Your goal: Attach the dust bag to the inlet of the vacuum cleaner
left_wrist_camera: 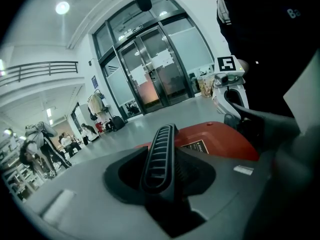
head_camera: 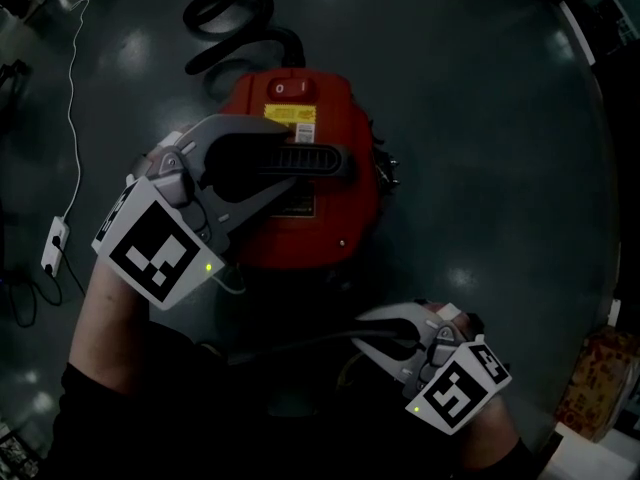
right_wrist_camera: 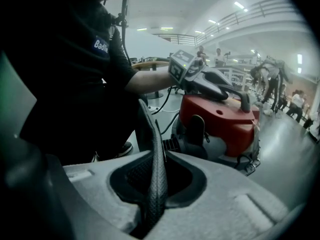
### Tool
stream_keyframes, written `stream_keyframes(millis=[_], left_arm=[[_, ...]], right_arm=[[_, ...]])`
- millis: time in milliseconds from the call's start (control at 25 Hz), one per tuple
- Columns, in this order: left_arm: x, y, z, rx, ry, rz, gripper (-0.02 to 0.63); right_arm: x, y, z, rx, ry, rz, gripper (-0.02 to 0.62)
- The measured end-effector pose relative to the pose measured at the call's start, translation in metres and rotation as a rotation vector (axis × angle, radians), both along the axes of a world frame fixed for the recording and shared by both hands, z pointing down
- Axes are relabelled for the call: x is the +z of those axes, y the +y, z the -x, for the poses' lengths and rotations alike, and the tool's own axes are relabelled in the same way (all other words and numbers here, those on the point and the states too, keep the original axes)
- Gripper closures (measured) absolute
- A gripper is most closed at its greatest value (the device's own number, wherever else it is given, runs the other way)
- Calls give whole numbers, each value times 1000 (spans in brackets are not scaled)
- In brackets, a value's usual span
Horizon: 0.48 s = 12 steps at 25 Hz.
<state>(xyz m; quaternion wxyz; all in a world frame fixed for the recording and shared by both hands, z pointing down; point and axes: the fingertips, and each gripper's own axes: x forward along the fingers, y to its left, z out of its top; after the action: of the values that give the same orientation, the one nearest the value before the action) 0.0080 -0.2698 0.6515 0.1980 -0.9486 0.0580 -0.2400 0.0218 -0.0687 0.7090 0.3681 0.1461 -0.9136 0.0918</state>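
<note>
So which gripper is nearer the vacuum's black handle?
Left. The left gripper is clamped on the handle atop the red vacuum; the right gripper sits below the vacuum in the head view, clear of the handle.

Open floor (head_camera: 480,118) to the right of the red vacuum cleaner (head_camera: 340,218), wide enough to pass. Blocked on the far side by a coiled black hose (head_camera: 235,13). Crossed on the left by a white cable (head_camera: 72,98) and power strip (head_camera: 55,245). Hemmed at the near right edge by a printed package (head_camera: 595,388).
</note>
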Motion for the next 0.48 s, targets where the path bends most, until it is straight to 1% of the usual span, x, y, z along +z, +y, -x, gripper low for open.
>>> stream_keyframes(millis=[120,200,280,360,440,480], left_arm=[[0,0,0,4,-2,-6,476],[0,0,0,3,-2,-10,479],[0,0,0,-1,-3,-10,479],[-1,0,0,-5,0,-10,479],[-1,0,0,-7,1,-9,479],[-1,0,0,-8,1,-8,479]], right_arm=[[0,-1,1,18,16,-5,557],[2,-2,-3,73,11,7,557],[6,-2,-10,143,-13,44,554],[8,-1,-14,184,-41,71,554],[7,-2,-14,187,-38,64,554],[6,-3,-12,174,-26,46,552]])
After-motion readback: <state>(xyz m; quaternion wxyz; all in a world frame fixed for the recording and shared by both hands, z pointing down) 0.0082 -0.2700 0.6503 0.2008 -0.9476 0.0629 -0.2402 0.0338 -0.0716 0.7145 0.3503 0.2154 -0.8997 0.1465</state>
